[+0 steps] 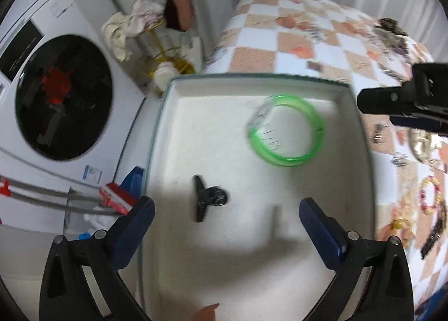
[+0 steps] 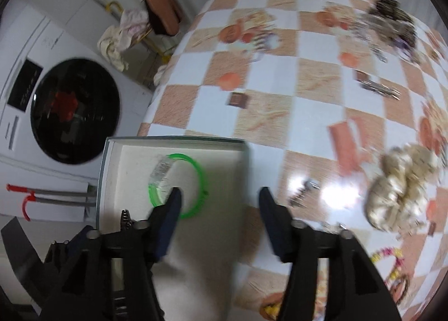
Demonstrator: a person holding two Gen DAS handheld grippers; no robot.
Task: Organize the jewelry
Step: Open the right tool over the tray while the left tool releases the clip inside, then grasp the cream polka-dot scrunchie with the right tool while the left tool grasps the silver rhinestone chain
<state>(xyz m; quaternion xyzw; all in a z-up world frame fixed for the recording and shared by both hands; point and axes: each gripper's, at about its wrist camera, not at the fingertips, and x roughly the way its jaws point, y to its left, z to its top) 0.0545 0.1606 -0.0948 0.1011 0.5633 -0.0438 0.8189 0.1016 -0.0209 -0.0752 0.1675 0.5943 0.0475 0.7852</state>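
Observation:
A white tray [image 1: 361, 136] lies at the table's left edge. In it lie a green bangle [image 1: 285, 130] with a clear tag and a black hair clip [image 1: 208, 197]. My left gripper [image 1: 226, 214] is open and empty above the tray's near part, the clip just ahead of it. My right gripper [image 2: 219, 203] is open and empty over the tray's right rim [image 2: 246, 169], its left finger in front of the bangle [image 2: 179, 185]. The right gripper's side shows at the left wrist view's right edge [image 1: 403, 99].
The checkered tablecloth [image 2: 280, 74] holds loose jewelry: a pale beaded heap [image 2: 400, 186], a dark pile [image 2: 392, 21] far right, a pink-yellow bracelet [image 1: 429, 195], small clips. A washing machine [image 1: 61, 97] and a rack with cloths [image 1: 134, 24] stand left of the table.

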